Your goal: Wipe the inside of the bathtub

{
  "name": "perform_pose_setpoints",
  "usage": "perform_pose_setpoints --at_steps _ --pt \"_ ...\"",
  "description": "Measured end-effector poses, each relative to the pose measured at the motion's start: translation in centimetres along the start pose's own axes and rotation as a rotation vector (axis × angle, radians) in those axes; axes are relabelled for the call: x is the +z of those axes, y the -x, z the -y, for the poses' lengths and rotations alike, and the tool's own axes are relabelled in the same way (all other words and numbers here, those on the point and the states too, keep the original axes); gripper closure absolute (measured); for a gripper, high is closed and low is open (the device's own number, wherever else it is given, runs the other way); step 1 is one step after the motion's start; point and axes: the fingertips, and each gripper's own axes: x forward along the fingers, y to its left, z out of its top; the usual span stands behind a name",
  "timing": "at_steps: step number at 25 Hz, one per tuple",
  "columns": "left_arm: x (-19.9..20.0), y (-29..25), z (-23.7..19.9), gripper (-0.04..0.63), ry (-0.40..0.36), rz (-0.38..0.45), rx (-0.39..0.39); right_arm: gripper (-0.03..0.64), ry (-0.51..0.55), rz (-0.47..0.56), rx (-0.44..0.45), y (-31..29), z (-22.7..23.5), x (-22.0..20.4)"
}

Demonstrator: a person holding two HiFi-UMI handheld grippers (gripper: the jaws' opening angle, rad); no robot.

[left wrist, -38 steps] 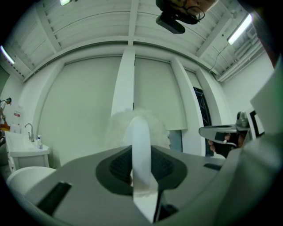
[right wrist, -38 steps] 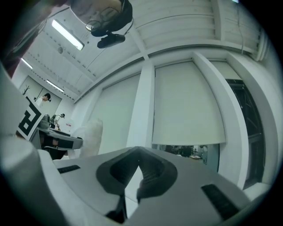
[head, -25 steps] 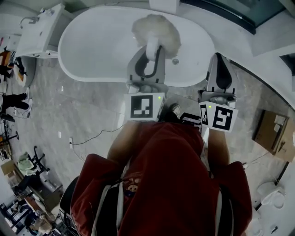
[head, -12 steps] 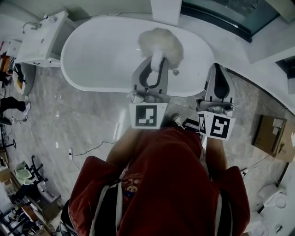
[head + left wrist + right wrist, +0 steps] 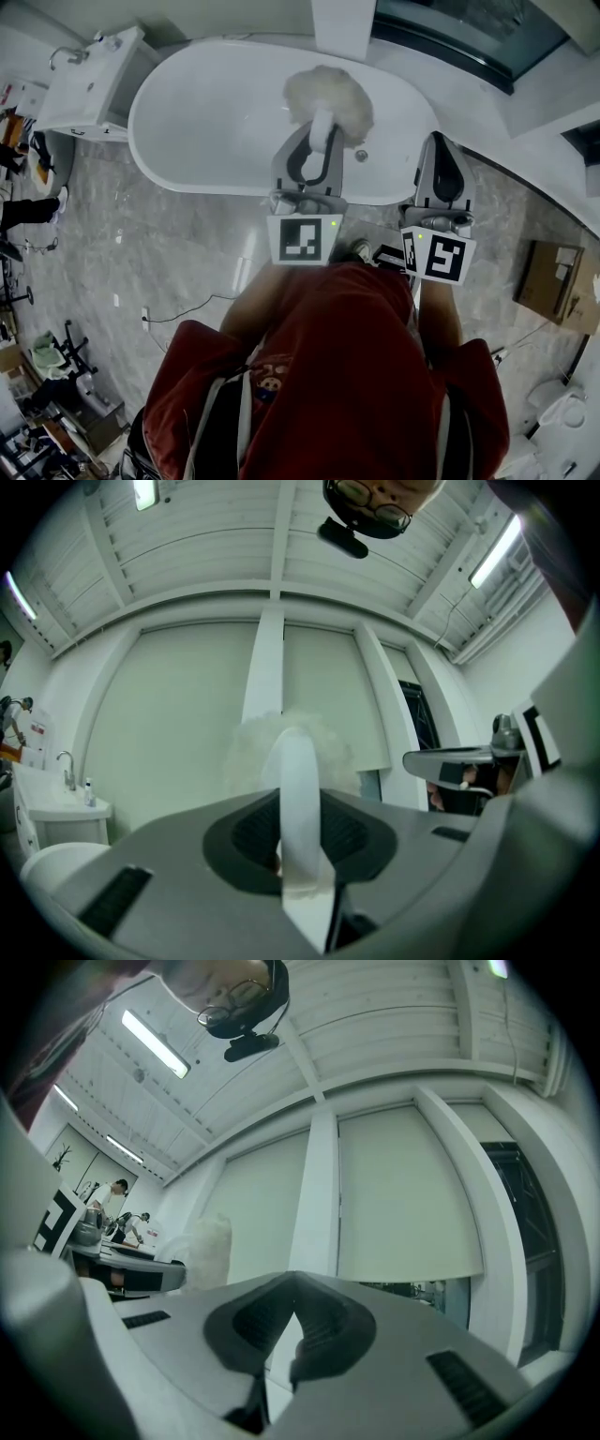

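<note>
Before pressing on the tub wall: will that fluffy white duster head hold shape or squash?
Probably squashes: the duster head looks like loose, fluffy fibres, so likely soft and light. Its white handle, clamped in the left hand-held gripper, looks stiff, so pushes should carry through. On the glossy bathtub it may slide easily.

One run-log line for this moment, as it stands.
left gripper: shut on duster handle | duster head: inside bathtub | right gripper: shut, empty, by bathtub rim

White bathtub (image 5: 206,122), white fluffy duster (image 5: 328,92), grey marbled floor (image 5: 159,253)
</note>
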Motion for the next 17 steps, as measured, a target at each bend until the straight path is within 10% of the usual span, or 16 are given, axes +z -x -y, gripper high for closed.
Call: perform_pose_setpoints --at_steps 17 --pt "-1.0 -1.0 0.1 0.502 0.017 -0.007 0.003 0.606 0.016 -0.015 -0.015 -0.3 1.4 -0.7"
